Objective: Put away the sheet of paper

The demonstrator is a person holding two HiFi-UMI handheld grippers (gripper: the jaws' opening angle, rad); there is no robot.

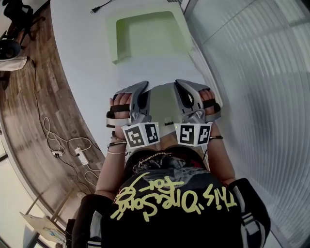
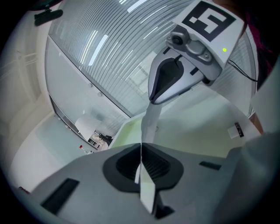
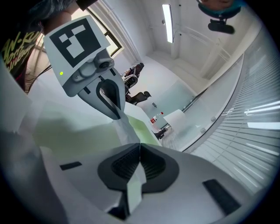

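A pale sheet of paper hangs above the white table, stretched between my two grippers. My left gripper is shut on its left edge and my right gripper is shut on its right edge. In the left gripper view the jaws pinch the sheet edge-on, and it runs up to the other gripper. The right gripper view shows the same: jaws closed on the paper. A light green tray lies on the table beyond the sheet.
A black power cable lies at the table's far end. A ribbed glass wall runs along the right. Left of the curved table edge is wooden floor with cables and a power strip and a dark chair.
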